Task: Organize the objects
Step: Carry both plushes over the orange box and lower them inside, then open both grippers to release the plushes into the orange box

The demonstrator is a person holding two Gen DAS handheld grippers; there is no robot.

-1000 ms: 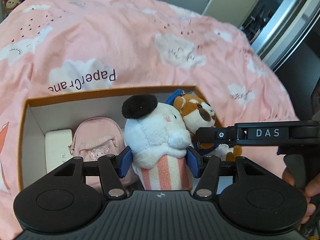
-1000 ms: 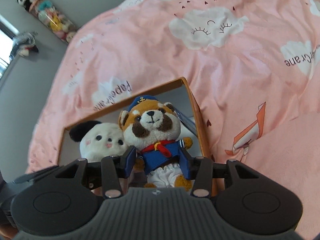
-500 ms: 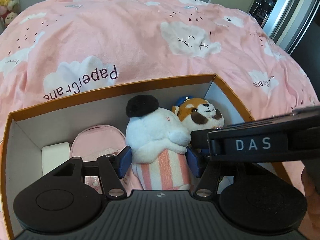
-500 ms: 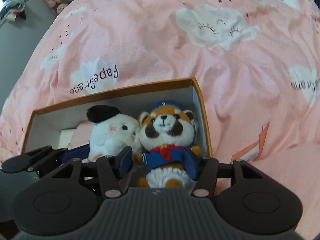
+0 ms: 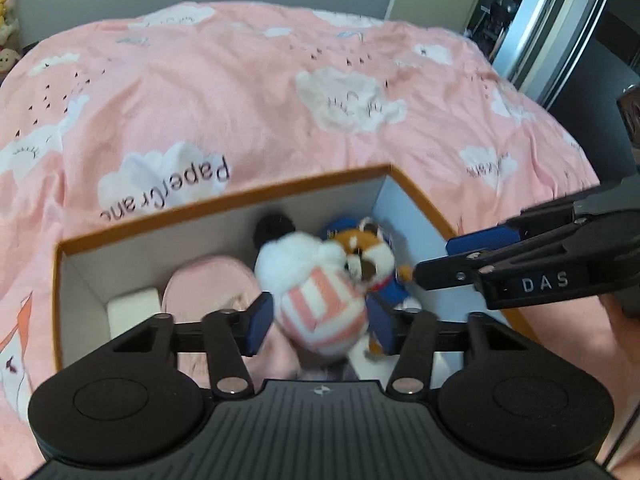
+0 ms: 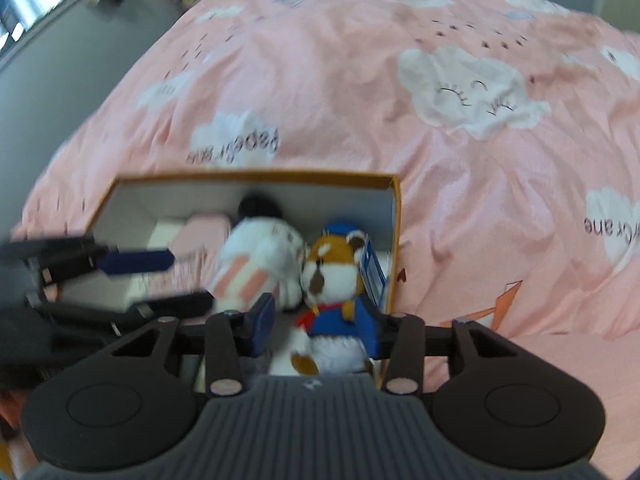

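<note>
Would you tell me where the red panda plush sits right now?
In both views, the red panda plush lies inside the orange-rimmed box, right end, beside the white plush.

1. The white plush (image 5: 312, 280) has tipped, striped base toward me, and left my left gripper (image 5: 318, 322)'s closing pads.
2. The sailor plush (image 6: 332, 280) leans left in the box (image 6: 394, 216); my right gripper (image 6: 318, 326) is closing.

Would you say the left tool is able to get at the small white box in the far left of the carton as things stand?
Probably not directly: the left tool, jaws closing, straddles the striped plush, and the pink bag crowds the white box from the right. From above, its top looks clear.
</note>
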